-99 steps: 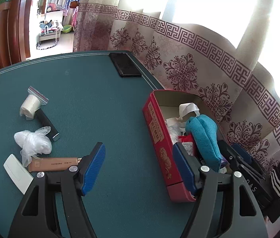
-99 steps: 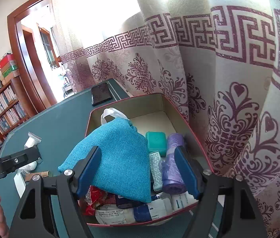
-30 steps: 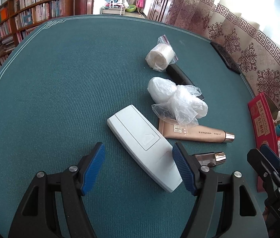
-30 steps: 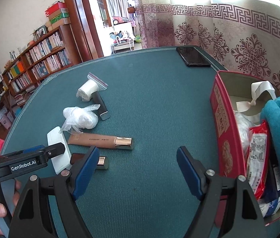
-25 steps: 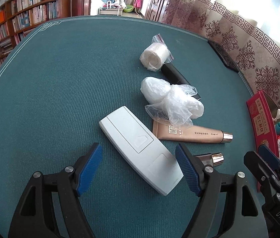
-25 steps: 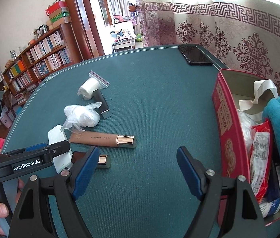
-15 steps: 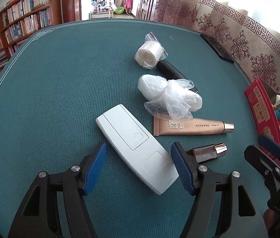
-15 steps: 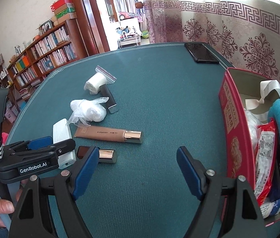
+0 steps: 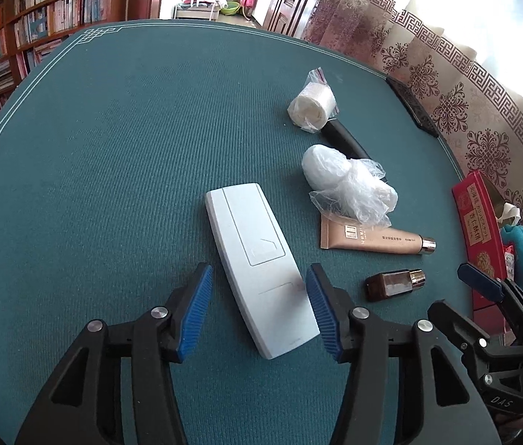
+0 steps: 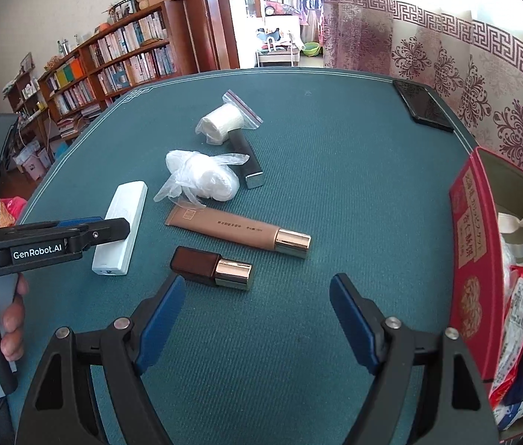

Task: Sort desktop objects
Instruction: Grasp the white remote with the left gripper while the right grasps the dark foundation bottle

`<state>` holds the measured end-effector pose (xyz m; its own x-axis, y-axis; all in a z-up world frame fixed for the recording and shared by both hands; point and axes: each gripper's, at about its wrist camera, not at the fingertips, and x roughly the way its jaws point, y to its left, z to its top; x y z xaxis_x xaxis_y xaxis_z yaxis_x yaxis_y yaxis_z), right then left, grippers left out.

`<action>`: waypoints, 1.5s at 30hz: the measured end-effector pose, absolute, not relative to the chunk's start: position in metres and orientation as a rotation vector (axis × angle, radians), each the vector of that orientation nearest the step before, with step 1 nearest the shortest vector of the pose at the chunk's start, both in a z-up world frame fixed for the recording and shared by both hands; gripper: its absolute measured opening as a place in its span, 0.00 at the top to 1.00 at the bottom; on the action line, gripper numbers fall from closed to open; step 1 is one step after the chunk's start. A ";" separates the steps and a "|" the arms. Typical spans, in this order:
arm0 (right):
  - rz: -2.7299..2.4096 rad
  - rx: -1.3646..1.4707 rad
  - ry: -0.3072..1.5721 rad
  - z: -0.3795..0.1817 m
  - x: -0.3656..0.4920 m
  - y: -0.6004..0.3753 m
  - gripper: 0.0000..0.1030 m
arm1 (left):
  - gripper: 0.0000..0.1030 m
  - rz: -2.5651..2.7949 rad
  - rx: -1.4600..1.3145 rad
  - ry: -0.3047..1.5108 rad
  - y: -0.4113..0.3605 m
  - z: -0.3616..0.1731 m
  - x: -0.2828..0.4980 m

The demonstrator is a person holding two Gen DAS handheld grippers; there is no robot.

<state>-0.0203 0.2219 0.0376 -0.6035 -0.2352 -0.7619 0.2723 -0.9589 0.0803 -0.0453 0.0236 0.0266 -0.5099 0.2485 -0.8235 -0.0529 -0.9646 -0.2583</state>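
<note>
A white remote (image 9: 257, 256) lies face down on the teal table. My left gripper (image 9: 257, 274) straddles its near half. Its jaws are closing, with the remote between the blue pads, and a thin gap shows on each side. To the right lie a beige tube (image 9: 372, 235) and a small brown bottle (image 9: 391, 283). My right gripper (image 10: 257, 282) hangs open just short of the brown bottle (image 10: 209, 265), nothing between its fingers. In the right wrist view, the left gripper (image 10: 76, 237) covers part of the remote (image 10: 122, 218).
A crumpled plastic bag (image 9: 346, 185), a white roll in a zip bag (image 9: 311, 107) and a black bar (image 9: 343, 141) lie beyond the tube. A black phone (image 10: 423, 105) rests at the far edge. The red box (image 10: 471, 241), crammed with items, stands on the right by the curtain.
My left gripper has moved in over the remote and its jaws have narrowed around it. The right gripper has swung left, away from the red box, toward the brown bottle.
</note>
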 end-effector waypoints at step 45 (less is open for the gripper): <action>-2.361 1.204 0.297 0.022 -0.033 0.174 0.38 | 0.39 2.654 -1.399 -0.208 0.023 0.025 -0.052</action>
<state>-0.0334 0.1743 0.0220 -0.5043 -0.3092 -0.8063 0.4995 -0.8661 0.0198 -0.0524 0.0232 0.0249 -0.5605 0.1819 -0.8080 -0.0540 -0.9815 -0.1835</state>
